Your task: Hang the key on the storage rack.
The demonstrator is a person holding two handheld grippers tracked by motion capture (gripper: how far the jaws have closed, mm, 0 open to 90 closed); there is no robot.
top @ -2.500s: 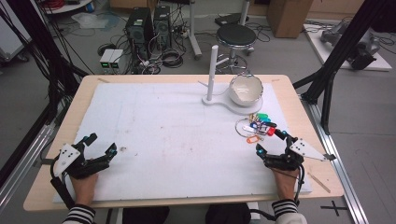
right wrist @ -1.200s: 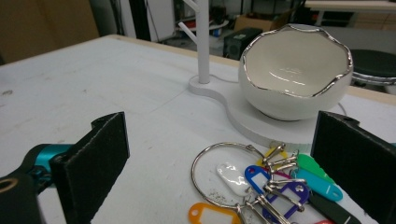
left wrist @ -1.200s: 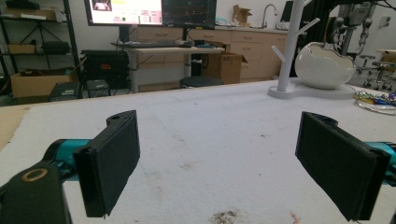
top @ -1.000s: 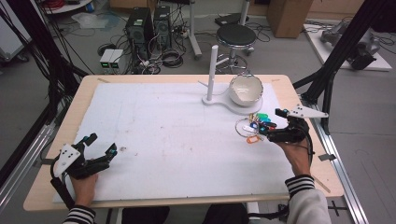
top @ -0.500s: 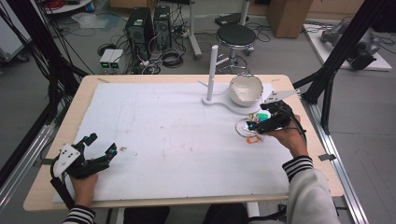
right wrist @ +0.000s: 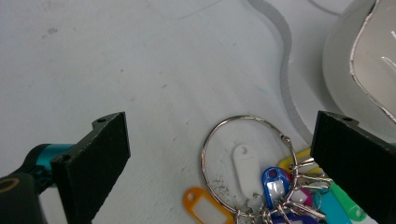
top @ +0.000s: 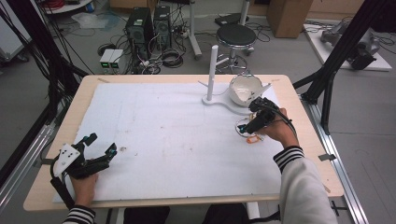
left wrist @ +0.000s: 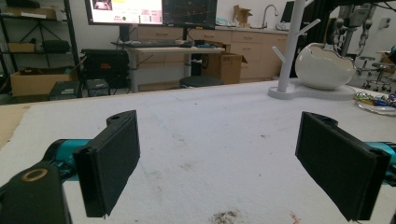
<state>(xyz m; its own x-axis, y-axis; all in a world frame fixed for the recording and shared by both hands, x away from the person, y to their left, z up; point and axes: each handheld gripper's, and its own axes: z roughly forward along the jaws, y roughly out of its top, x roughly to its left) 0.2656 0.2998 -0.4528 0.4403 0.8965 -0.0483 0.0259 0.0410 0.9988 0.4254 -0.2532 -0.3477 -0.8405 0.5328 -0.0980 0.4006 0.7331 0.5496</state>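
White table cover (top: pixel 163 140) stained. Key ring (right wrist: pixel 250 163) tags cut off at frame bottom. Bowl (top: pixel 245 88) contents unclear. Right gripper (top: pixel 252 122) and left gripper (top: pixel 95 149) both wide open, empty.

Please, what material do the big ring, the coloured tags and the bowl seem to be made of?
Ring: probably polished metal; it is thin, silvery and reflects light.
Tags: likely glossy plastic, in bright solid colours with clear label windows.
Bowl: looks like glazed ceramic, smooth and white with a thin dark rim edge, though hard plastic is possible.
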